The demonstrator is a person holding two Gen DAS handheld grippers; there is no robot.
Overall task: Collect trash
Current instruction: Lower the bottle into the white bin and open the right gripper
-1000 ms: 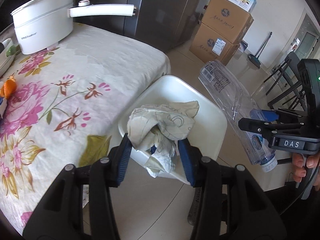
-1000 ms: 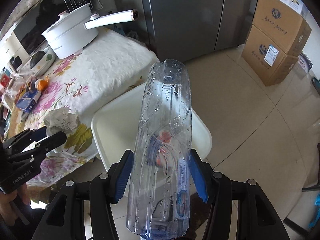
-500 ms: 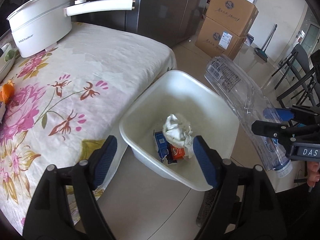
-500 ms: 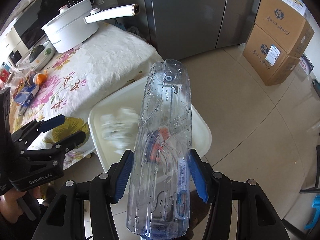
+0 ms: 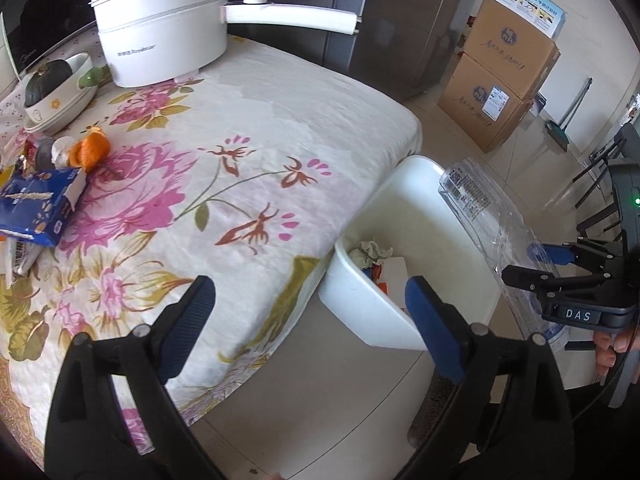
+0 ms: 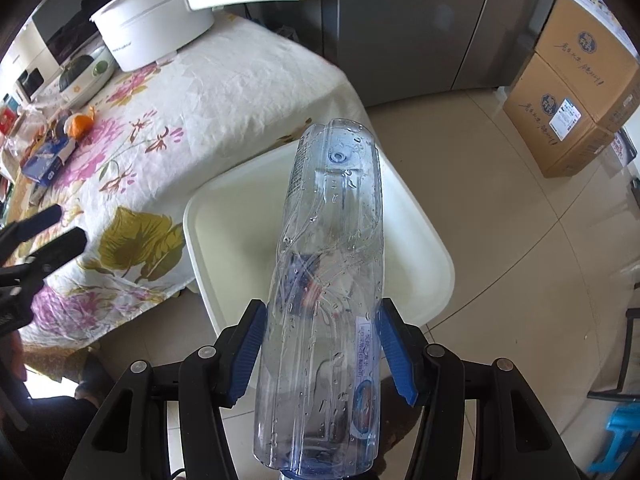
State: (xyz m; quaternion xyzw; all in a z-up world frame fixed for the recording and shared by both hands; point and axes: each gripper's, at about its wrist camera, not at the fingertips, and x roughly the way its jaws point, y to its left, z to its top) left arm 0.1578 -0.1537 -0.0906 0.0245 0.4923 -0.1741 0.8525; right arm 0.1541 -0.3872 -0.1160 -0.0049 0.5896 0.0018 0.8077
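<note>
Currently the left gripper (image 5: 308, 306) has its jaws spread wide with nothing between them; they have just been opening, and the blue pads (image 5: 430, 322) frame the edge of the floral tablecloth (image 5: 248, 120) and the near corner of the white bin (image 5: 432, 248). The bin stands on the tiled floor just beside the table. Inside it lie a crumpled wad of paper (image 5: 370, 251), a flat white piece and some small blue and orange scraps. The right gripper (image 6: 322, 354) is clamped on a clear plastic bottle (image 6: 332, 280), pads pressing its lower sides near the blue label, cap end toward the camera, base pointing out over the bin (image 6: 224, 232). The bottle is dented and has droplets inside. In the left view the same bottle (image 5: 484, 220) hangs over the bin's far rim. On the table: a white pot with a long handle (image 5: 164, 40), a bowl with a dark squash (image 5: 56, 84), orange peel (image 5: 90, 150), a blue carton (image 5: 40, 208). Cardboard boxes (image 5: 508, 80) are stacked by the far wall.
</note>
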